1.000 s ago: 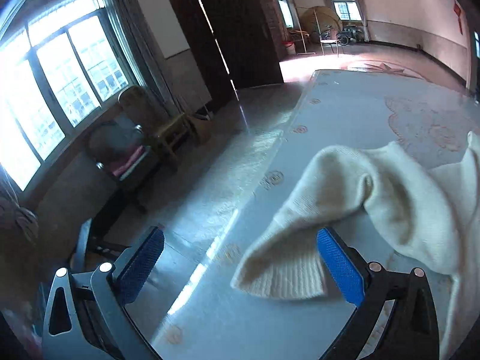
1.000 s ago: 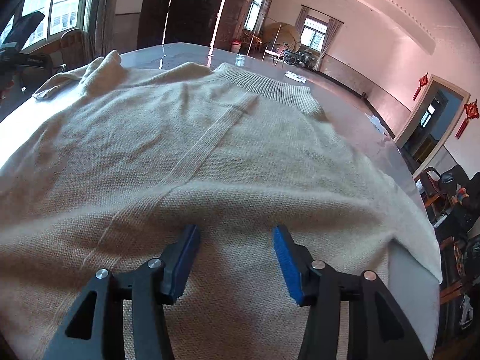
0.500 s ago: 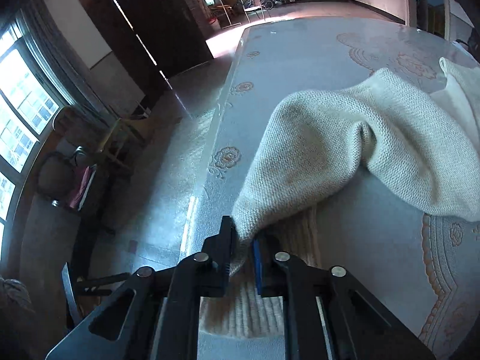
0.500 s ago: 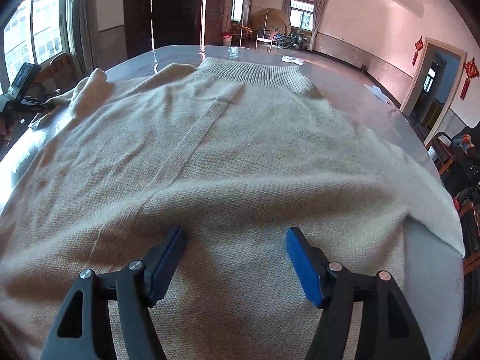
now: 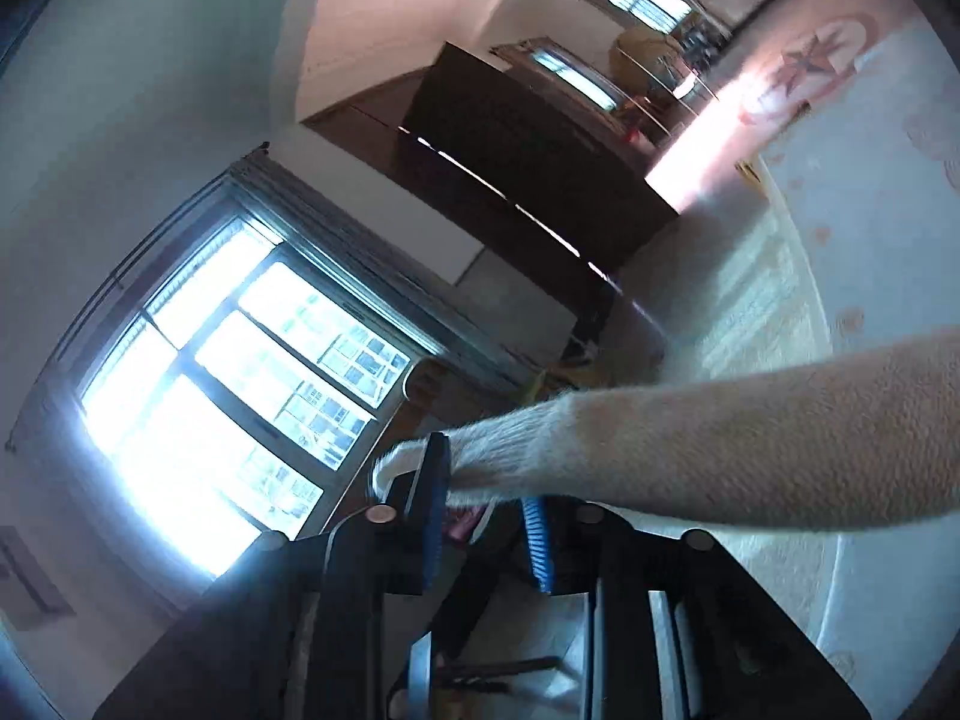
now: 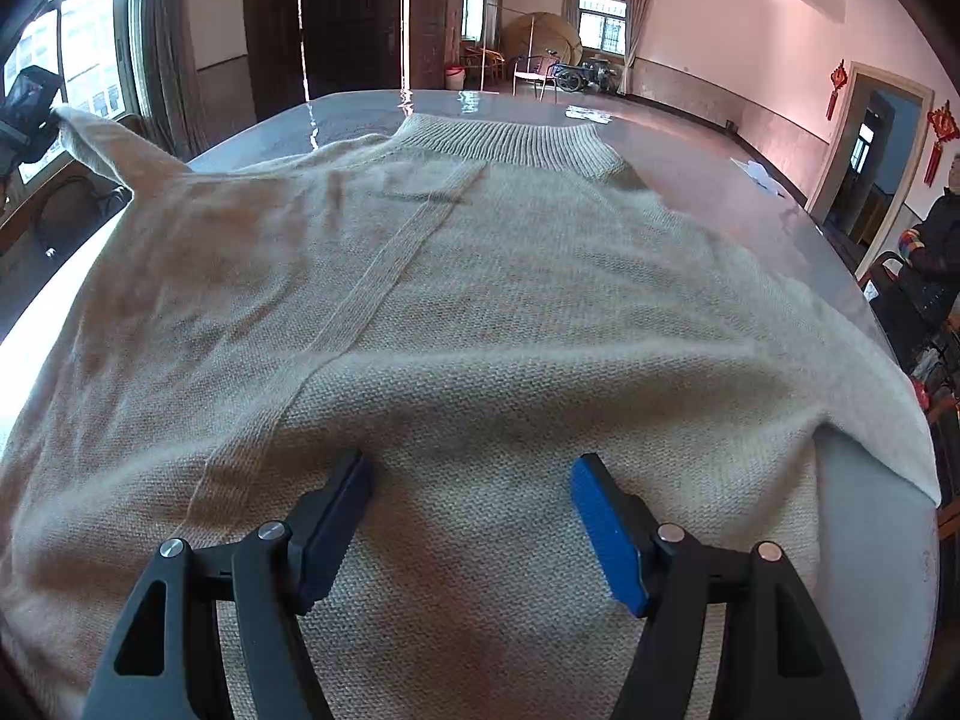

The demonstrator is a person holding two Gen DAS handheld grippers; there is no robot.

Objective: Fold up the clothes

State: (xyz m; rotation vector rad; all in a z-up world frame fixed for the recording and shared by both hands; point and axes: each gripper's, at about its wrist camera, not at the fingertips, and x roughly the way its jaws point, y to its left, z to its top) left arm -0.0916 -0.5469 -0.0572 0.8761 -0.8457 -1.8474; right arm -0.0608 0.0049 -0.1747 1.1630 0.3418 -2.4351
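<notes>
Through my left wrist camera the room tilts: bright window (image 5: 240,396), dark cabinet (image 5: 528,180), patterned table (image 5: 870,192) at right, and my left gripper (image 5: 486,513), jaws just eased wider, has the sweater's sleeve (image 5: 690,456) draped across its pads, lifted off the table. My right wrist camera shows what that misses: the whole beige sweater (image 6: 480,312) spread flat, collar far, on the glossy table, my right gripper (image 6: 471,510) spread open over the hem, clamping nothing.
</notes>
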